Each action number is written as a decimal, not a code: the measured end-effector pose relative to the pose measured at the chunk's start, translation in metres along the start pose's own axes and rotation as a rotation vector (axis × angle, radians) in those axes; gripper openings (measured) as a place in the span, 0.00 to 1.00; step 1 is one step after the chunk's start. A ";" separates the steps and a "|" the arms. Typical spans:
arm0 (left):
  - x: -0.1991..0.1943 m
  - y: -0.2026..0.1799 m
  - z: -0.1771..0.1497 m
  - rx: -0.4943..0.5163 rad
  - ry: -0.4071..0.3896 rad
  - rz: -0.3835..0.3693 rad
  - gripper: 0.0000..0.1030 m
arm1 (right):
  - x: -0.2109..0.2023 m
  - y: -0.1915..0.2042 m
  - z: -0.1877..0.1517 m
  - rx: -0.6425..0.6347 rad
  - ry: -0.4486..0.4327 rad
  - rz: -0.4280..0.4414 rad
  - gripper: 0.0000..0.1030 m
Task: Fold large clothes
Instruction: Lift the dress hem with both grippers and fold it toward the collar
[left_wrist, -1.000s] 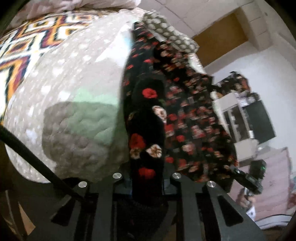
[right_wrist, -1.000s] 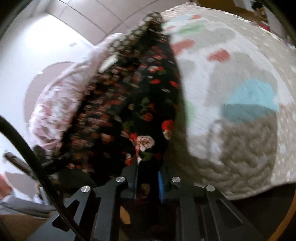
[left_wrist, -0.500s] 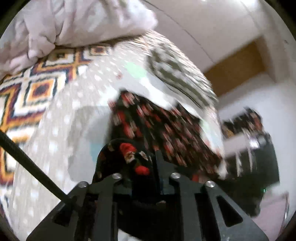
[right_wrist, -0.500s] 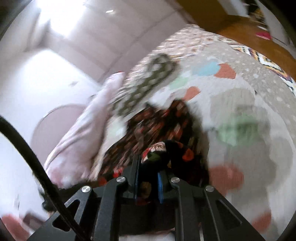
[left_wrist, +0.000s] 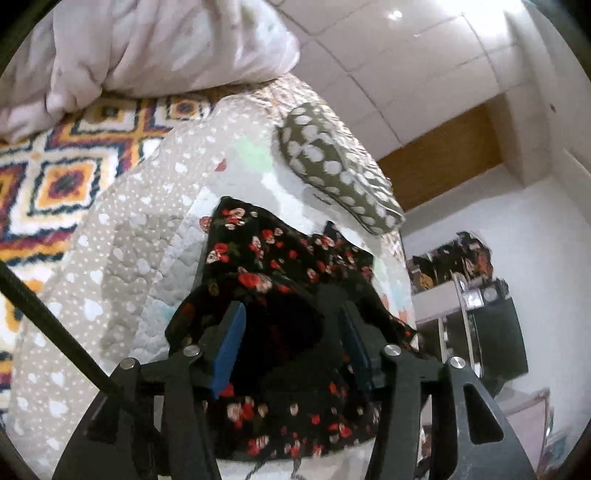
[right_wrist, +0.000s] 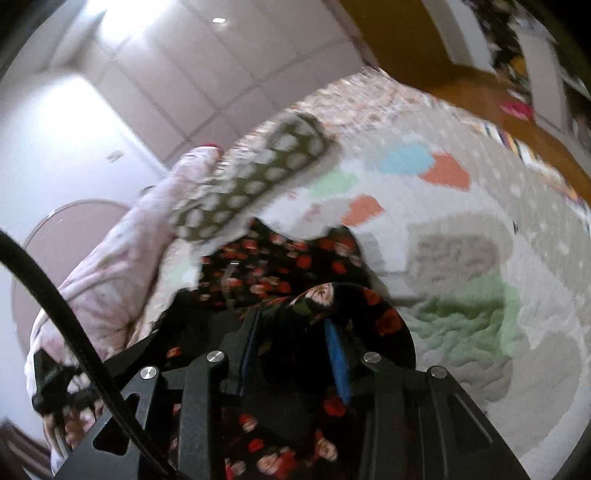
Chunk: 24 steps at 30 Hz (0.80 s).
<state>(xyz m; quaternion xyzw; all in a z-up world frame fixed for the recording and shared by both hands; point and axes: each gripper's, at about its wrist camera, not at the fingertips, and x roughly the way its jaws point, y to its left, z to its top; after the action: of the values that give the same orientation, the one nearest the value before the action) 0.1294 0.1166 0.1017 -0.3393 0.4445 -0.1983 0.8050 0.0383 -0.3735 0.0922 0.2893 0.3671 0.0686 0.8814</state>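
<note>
A black garment with red and white flowers (left_wrist: 273, 258) lies on the quilted bedspread (left_wrist: 122, 266); it also shows in the right wrist view (right_wrist: 280, 266). My left gripper (left_wrist: 291, 325) is open just over the garment's near edge, with its blue pads (left_wrist: 229, 347) spread apart and loose cloth between them. My right gripper (right_wrist: 291, 332) is open too, with a fold of the cloth draped over its right finger and the blue pad (right_wrist: 338, 362) showing.
A grey pillow with white dots (left_wrist: 332, 166) lies just beyond the garment, also in the right wrist view (right_wrist: 251, 184). A pink duvet (left_wrist: 147, 48) and a patterned blanket (left_wrist: 62, 170) lie to the left. Shelves (left_wrist: 472, 295) stand beyond the bed.
Both grippers carried the garment's edge forward and down onto the bed, then opened and let it go. The garment now lies doubled over on the bedspread.
</note>
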 end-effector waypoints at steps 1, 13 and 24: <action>-0.006 -0.004 -0.004 0.025 0.006 -0.007 0.49 | -0.010 0.008 -0.004 -0.034 -0.014 0.013 0.37; 0.048 -0.051 -0.084 0.521 0.186 0.224 0.51 | 0.033 0.050 -0.050 -0.277 0.128 -0.048 0.35; 0.121 -0.030 0.019 0.345 0.037 0.362 0.51 | 0.130 0.023 0.006 -0.237 0.135 -0.265 0.35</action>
<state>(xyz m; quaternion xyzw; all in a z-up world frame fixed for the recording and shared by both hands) 0.2086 0.0274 0.0604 -0.1081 0.4723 -0.1297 0.8651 0.1389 -0.3141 0.0295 0.1274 0.4495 0.0141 0.8840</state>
